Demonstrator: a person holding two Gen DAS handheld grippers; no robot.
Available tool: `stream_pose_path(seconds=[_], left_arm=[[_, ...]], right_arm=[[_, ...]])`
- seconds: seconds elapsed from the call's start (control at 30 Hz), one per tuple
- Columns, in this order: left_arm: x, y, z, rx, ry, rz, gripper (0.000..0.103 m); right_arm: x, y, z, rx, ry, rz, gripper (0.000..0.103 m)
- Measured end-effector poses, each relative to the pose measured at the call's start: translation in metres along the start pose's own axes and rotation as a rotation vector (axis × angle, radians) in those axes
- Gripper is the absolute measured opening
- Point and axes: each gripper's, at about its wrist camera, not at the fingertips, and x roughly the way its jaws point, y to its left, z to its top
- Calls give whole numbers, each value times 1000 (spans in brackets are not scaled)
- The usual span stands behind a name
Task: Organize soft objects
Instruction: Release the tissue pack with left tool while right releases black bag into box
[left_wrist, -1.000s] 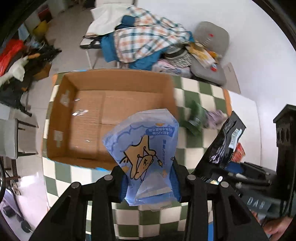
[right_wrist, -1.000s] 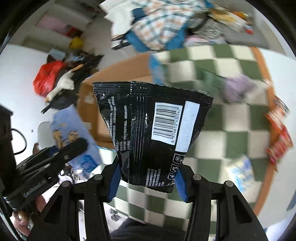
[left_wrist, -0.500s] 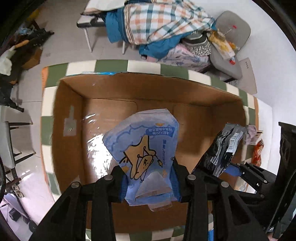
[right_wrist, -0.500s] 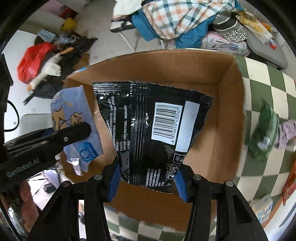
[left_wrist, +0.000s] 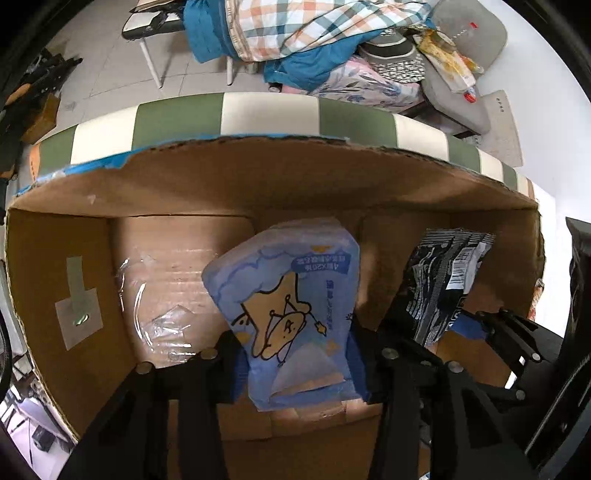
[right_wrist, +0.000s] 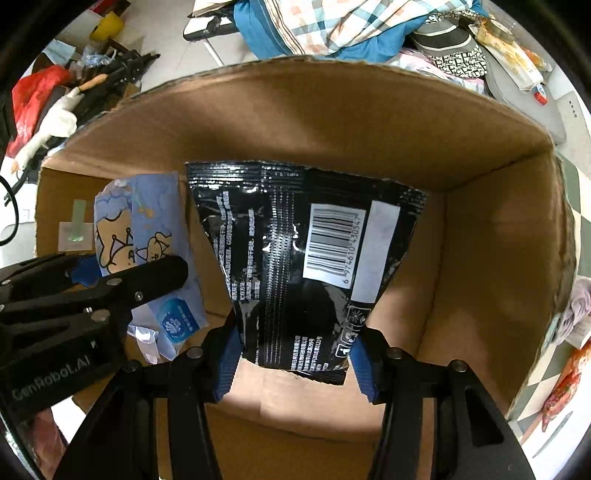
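- Inside the cardboard box (left_wrist: 66, 280), above its floor: blue packet (left_wrist: 291, 314) clamped by left gripper (left_wrist: 295, 365), black packet (right_wrist: 310, 273) clamped by right gripper (right_wrist: 295, 363).
- Just beside each other; if released together, could overlap or snag on the other gripper.
- Thin foil, likely to slide or land crumpled.

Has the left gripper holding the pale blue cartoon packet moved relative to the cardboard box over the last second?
Yes. The left gripper, shut on the pale blue cartoon packet, has advanced from outside the open brown cardboard box's near edge to inside its walls, lower over the floor.
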Motion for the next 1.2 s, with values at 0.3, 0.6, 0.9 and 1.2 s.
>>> stream_pose_path(seconds=[0.3, 0.6, 0.9, 1.2], left_arm=[[-10, 9, -10, -44, -30, -1, 88], [-46, 13, -40, -47, -156, 103, 100], [-76, 7, -85, -36, -274, 189, 100], [-109, -6, -145, -26, -403, 257, 100]], right_arm=[[-12, 12, -4, 2, -12, -16, 92], [-38, 20, -33, 38, -62, -48, 103], [-77, 33, -81, 55, -145, -93, 103], [-107, 16, -121, 39, -243, -161, 103]])
